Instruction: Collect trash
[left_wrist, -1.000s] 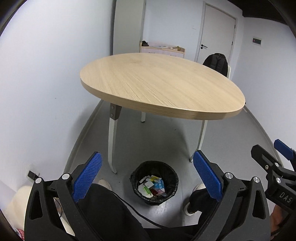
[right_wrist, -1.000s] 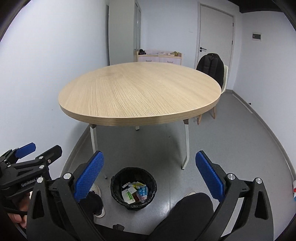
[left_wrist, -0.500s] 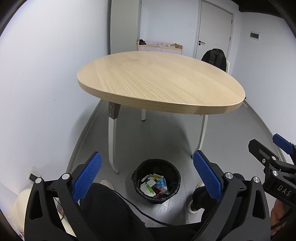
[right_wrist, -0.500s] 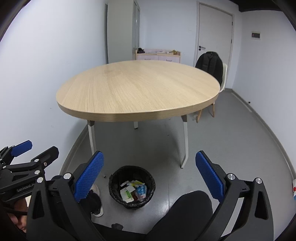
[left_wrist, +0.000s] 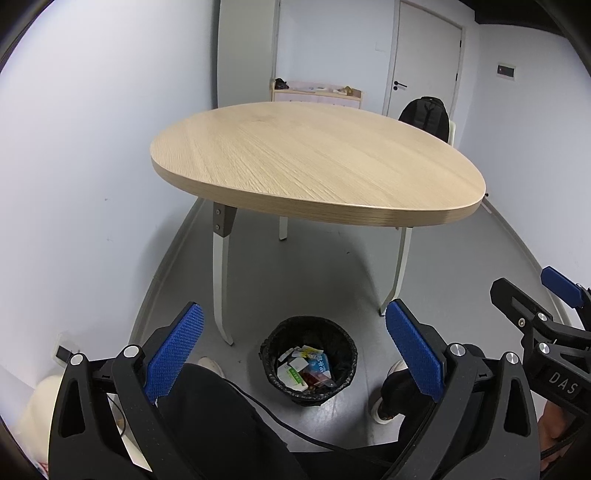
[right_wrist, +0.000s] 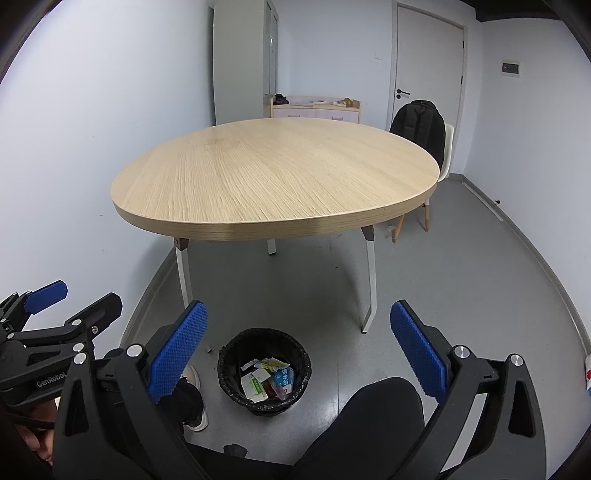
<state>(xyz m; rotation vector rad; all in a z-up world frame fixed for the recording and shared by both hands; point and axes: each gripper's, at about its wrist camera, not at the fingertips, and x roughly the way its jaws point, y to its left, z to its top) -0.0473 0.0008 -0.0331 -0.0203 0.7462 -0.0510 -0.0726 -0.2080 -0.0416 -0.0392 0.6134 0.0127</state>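
A black bin lined with a black bag stands on the grey floor below both grippers; it also shows in the right wrist view. Several pieces of trash, cartons and wrappers, lie inside it. My left gripper is open and empty above the bin. My right gripper is open and empty too. Each gripper shows at the edge of the other's view: the right one and the left one.
A round wooden table on white legs stands ahead with a bare top. A chair with a black backpack is behind it, near a door and a low cabinet. The person's legs and shoes flank the bin.
Both grippers have tilted and shifted slightly, so the table sits a little higher and farther in view. Both stay open and empty. The bin has not moved.
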